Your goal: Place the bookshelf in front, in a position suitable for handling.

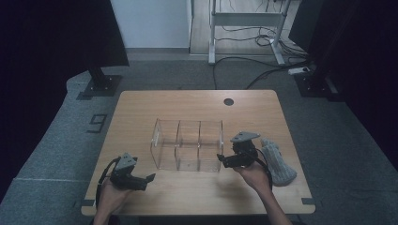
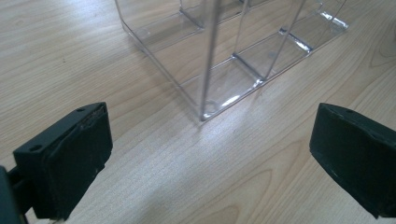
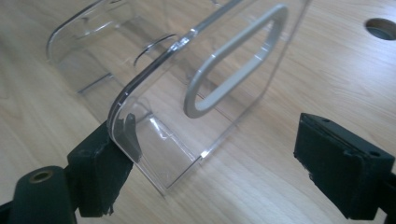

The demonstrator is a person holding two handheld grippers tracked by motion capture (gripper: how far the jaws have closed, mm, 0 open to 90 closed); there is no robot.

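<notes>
Sitting mid-table: clear plastic three-compartment organizer box [image 1: 187,145], open-topped, its long side running across the light wooden table [image 1: 141,108].
Box look: see-through walls, two inner dividers, rounded corners, glossy base catching highlights; one end wall carries an oval handle cut-out with a pale rim.
Left tool [image 1: 141,180]: released, jaws spread wide, low over the table near the front left corner of the box, not touching it; left gripper view has that corner [image 2: 203,116] between the two black pads.
Right tool [image 1: 224,160]: released too, jaws wide, at the right end of the box; in the right gripper view the end wall's edge [image 3: 122,100] sits right against one pad, the other pad well apart.
Pads: matte black, blocky, slightly worn edges.
Table: pale wood grain, round cable hole [image 1: 228,101] near the far edge.
Beside right hand: grey knitted glove [image 1: 278,161], soft ribbed texture, lying flat.
</notes>
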